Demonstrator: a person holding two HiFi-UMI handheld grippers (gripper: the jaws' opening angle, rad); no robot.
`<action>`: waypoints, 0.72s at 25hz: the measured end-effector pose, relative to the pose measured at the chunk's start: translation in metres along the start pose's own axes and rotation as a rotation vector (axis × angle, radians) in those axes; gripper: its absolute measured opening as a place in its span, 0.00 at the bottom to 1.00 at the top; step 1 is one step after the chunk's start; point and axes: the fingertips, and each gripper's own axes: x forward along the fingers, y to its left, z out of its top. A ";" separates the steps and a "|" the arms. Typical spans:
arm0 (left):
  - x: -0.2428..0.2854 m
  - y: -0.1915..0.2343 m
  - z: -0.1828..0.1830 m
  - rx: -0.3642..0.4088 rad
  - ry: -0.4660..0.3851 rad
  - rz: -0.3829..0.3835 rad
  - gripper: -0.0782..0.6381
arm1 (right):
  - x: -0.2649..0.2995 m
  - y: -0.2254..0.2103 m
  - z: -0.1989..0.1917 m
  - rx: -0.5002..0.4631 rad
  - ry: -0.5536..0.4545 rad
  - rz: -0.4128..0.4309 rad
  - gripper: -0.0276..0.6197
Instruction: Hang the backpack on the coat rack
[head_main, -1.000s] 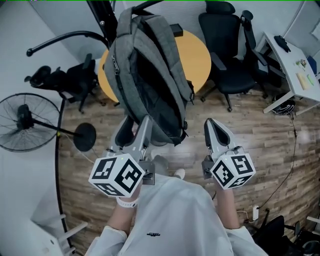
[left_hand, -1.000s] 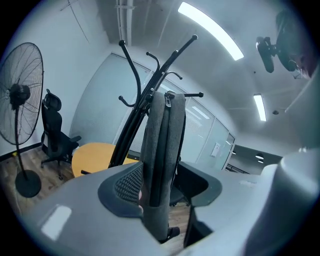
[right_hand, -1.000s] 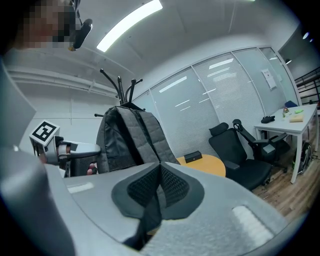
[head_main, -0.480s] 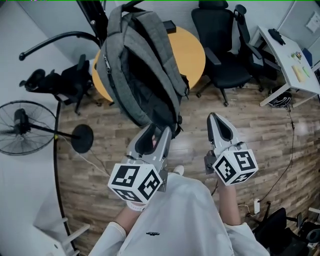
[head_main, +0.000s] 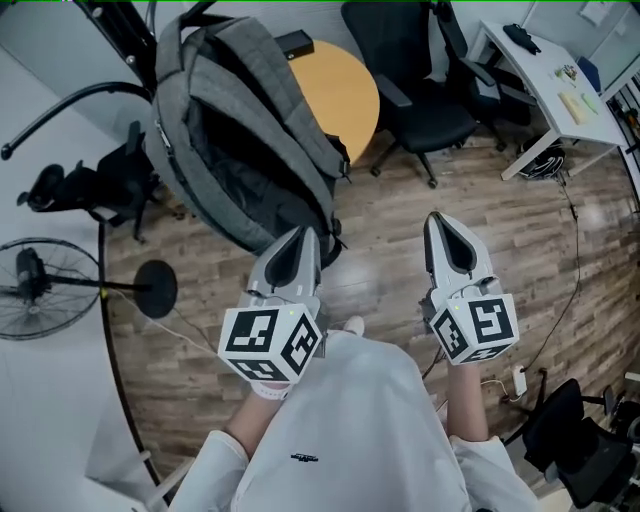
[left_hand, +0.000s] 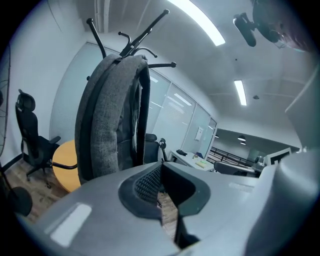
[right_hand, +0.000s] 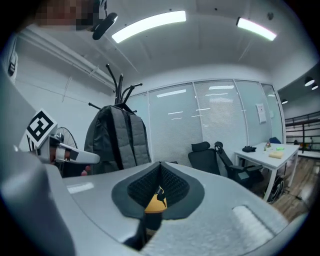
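Note:
The grey backpack (head_main: 240, 150) hangs upright from the hooks of the black coat rack (left_hand: 132, 42), its straps turned toward me. It also shows in the left gripper view, backpack (left_hand: 107, 125), and in the right gripper view, backpack (right_hand: 117, 140), under the coat rack (right_hand: 120, 85). My left gripper (head_main: 297, 238) sits just below the bag's bottom edge, apart from it; its jaws have just closed with nothing between them. The left gripper (left_hand: 161, 172) is shut and empty. My right gripper (head_main: 446, 225) is off to the bag's right over the floor, shut, right gripper (right_hand: 160, 170) holding nothing.
A round wooden table (head_main: 335, 85) stands behind the bag. Black office chairs (head_main: 420, 90) and a white desk (head_main: 545, 90) are at the back right. A floor fan (head_main: 40, 290) and another black chair (head_main: 90, 185) stand at the left. Cables trail over the wood floor.
The left gripper's jaws, open a second ago under the bag's bottom, are now shut and drawn back. The backpack stays hanging on the rack. The right gripper shifted slightly.

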 end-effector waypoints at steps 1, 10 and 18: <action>0.002 0.000 -0.001 0.012 -0.001 0.002 0.13 | -0.003 -0.003 -0.002 -0.020 0.004 -0.012 0.04; 0.005 0.000 -0.010 0.120 -0.026 0.000 0.13 | -0.025 -0.024 -0.031 -0.097 0.055 -0.068 0.04; -0.002 0.001 -0.020 0.171 -0.037 0.012 0.13 | -0.021 -0.018 -0.035 -0.079 0.057 -0.041 0.04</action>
